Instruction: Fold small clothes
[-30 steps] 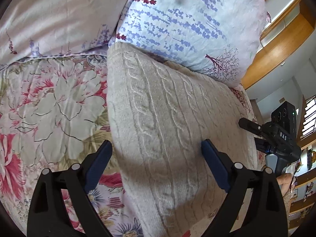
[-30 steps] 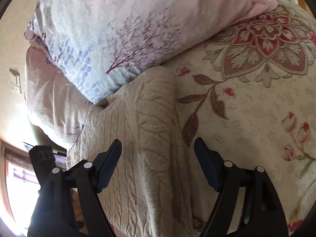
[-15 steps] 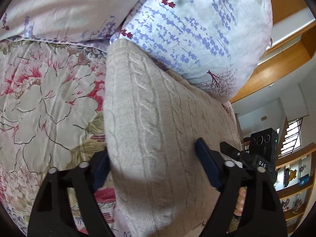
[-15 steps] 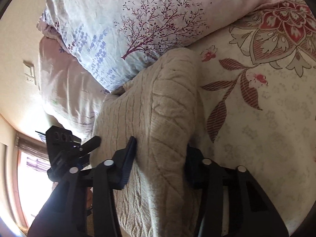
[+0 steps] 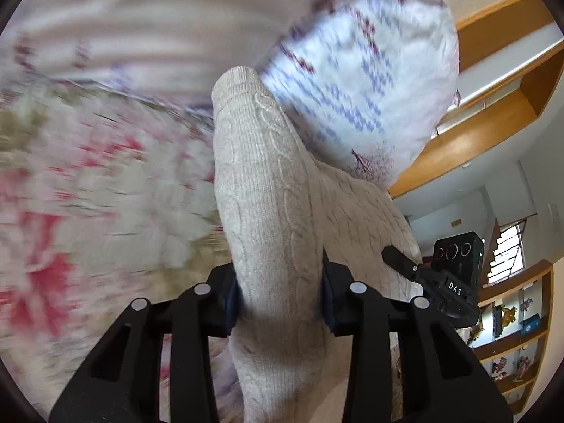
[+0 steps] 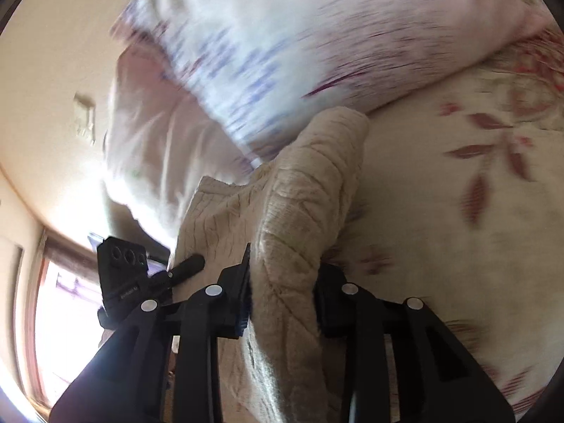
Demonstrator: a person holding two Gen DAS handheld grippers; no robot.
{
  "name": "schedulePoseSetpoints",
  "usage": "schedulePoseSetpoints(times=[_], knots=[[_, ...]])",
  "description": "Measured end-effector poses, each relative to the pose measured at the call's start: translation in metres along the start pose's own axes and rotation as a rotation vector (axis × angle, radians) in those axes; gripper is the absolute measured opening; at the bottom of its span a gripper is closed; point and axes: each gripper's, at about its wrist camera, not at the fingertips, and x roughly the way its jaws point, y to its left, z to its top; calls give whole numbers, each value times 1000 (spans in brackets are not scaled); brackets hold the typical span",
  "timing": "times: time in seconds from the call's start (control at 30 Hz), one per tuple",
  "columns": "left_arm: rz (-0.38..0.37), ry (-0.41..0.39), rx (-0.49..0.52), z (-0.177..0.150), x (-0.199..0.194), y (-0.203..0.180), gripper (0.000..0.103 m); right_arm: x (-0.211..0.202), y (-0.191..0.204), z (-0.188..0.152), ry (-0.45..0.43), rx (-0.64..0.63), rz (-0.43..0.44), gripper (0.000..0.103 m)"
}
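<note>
A cream cable-knit sweater (image 5: 264,190) lies on a floral bedspread, its far end against the pillows. My left gripper (image 5: 280,292) is shut on one bunched edge of it. My right gripper (image 6: 282,296) is shut on the other edge of the sweater (image 6: 303,204), which rises as a fold between the fingers. Each gripper shows in the other's view: the right one in the left wrist view (image 5: 454,282), the left one in the right wrist view (image 6: 123,278). The surroundings are motion-blurred.
The floral bedspread (image 5: 88,194) spreads left of the sweater and, in the right wrist view (image 6: 458,229), to its right. A white pillow with blue and purple print (image 5: 370,81) and a pink pillow (image 5: 141,17) lie just beyond. Wooden shelving (image 5: 493,105) stands at right.
Both grippers were open astride the sweater's edges; they have closed on the fabric, bunching it into a ridge, and are moving, blurring the background.
</note>
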Motion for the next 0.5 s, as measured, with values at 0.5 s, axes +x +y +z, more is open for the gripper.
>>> schedulePoseSetpoints(times=[0.5], knots=[[136,-57,-108,-14,-51,98,56,79,38,-33,59,-53,-119,43]])
